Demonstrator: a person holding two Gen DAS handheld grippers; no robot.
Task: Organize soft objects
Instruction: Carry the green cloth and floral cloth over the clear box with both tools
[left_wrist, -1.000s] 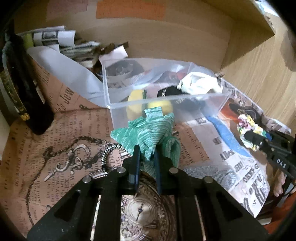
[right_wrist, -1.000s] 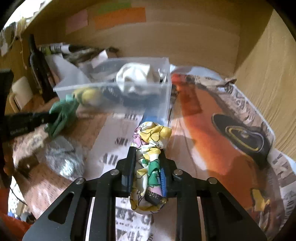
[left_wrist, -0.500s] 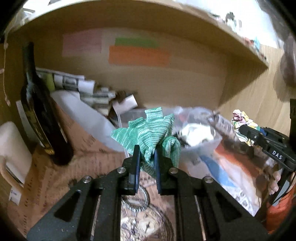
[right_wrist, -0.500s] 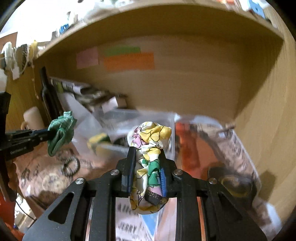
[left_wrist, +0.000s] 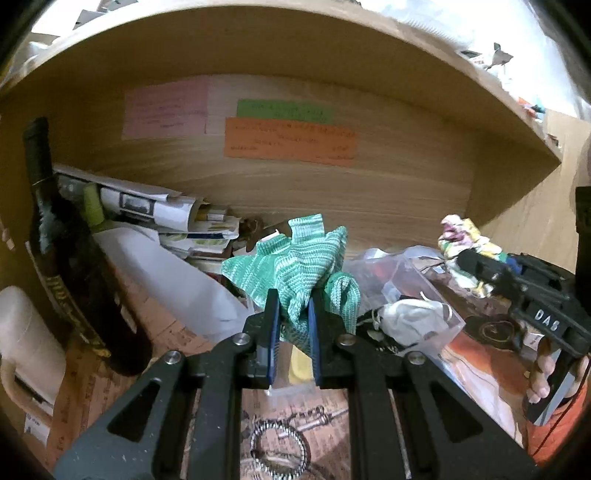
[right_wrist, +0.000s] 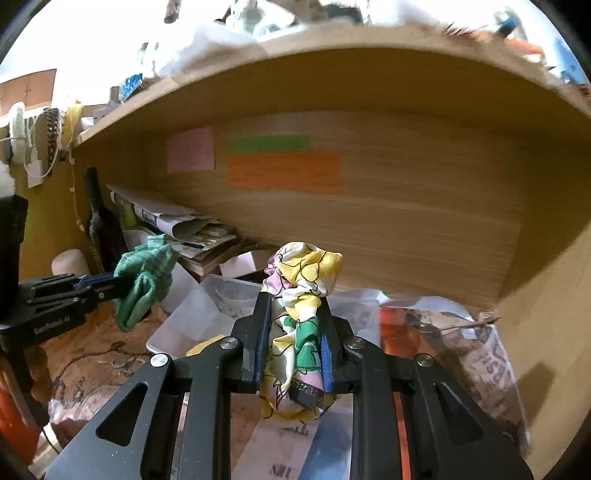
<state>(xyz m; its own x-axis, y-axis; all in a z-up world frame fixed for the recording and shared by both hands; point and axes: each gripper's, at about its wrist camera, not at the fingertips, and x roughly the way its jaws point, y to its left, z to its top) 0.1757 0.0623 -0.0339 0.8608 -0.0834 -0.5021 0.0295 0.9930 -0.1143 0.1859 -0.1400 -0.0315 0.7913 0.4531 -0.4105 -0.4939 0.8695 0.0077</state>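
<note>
My left gripper is shut on a green knitted cloth and holds it in the air above the near edge of a clear plastic bin. The bin holds a white cloth, a yellow item and dark things. My right gripper is shut on a floral yellow, pink and green fabric bundle, raised above the bin's right side. The left gripper with the green cloth shows at left in the right wrist view. The right gripper with the bundle shows at right in the left wrist view.
A dark wine bottle stands at left beside a white roll. Stacked newspapers and booklets lie behind the bin. The wooden back wall carries coloured notes. A shelf board hangs overhead. Printed paper covers the desk.
Both grippers have risen from desk level with their cloths still held. The views now look at the back wall and the shelf, and the bin sits lower in them.
</note>
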